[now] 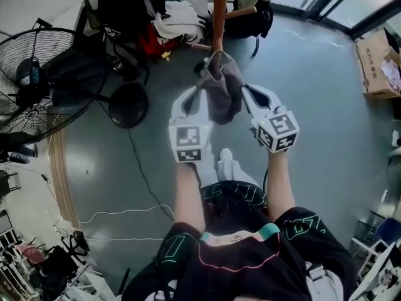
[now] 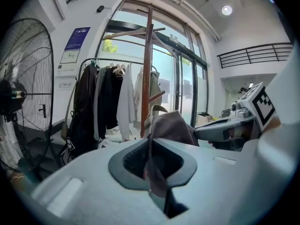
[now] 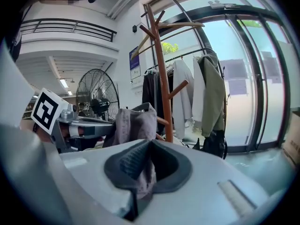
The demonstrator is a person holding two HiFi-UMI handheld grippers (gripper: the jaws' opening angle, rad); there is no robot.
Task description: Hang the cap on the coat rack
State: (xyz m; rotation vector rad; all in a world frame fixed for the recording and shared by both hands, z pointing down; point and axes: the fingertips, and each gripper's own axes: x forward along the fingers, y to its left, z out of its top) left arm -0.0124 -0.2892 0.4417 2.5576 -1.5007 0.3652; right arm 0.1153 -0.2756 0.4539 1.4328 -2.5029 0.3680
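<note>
Nearest to me, my left hand-held gripper (image 2: 152,159) is closed on a fold of the cap (image 1: 224,93); the grey cloth runs between its two jaws. My right hand-held gripper (image 3: 144,168) is also clamped on the cap, on its other edge. So the cap hangs in the air between the two, above the floor (image 1: 326,124), with its strap loop at the top.

Just behind the cap stands the coat rack (image 3: 163,78), a brown wooden pole with short pegs that point upward. One low peg is partly hidden by the cap, and I cannot tell if the cloth touches it. A higher peg (image 3: 179,89) is free.

On the floor to my left there is a round black base (image 1: 128,104), and a thin cable (image 1: 143,174) goes from it toward me. Further left stands a large fan (image 1: 37,80) with a wire cage.

At the foot of the rack lies a black bag (image 1: 254,19). Behind the rack is a clothes rail (image 2: 110,102) with dark and white garments.

Far to my right a cardboard box (image 1: 373,58) stands open, with some pale crumpled material (image 1: 392,73) inside; what it is I cannot tell. Behind everything are tall glass doors (image 3: 255,83).
</note>
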